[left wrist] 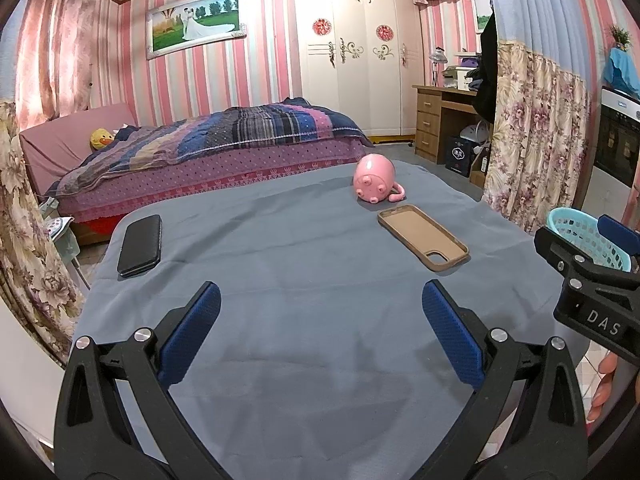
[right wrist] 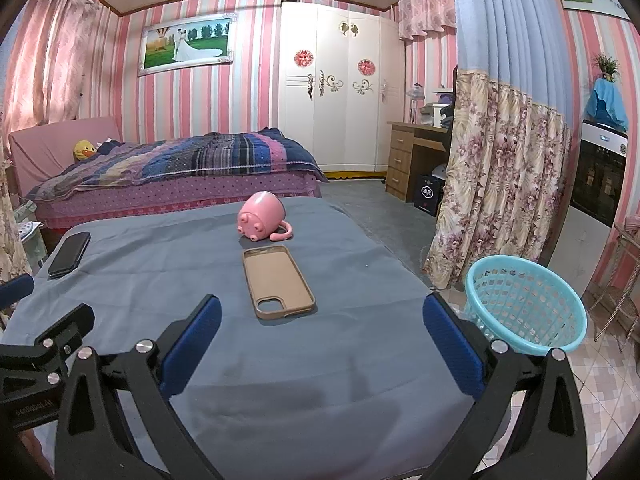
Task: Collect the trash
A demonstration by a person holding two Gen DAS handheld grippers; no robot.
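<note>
Both grippers wide open, empty, over a grey-clothed table.
Left gripper (left wrist: 320, 300) and right gripper (right wrist: 322, 312) hover low; tan phone case (right wrist: 278, 282) centre, turquoise basket (right wrist: 524, 304) right.

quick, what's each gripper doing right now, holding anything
left gripper: jaws open, holding nothing.
right gripper: jaws open, holding nothing.

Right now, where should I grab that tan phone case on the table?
Pinch the tan phone case across its long side walls, coming straight down with the right gripper. It lies flat, open side up, so the raised rims give the fingers edges to clamp.
</note>
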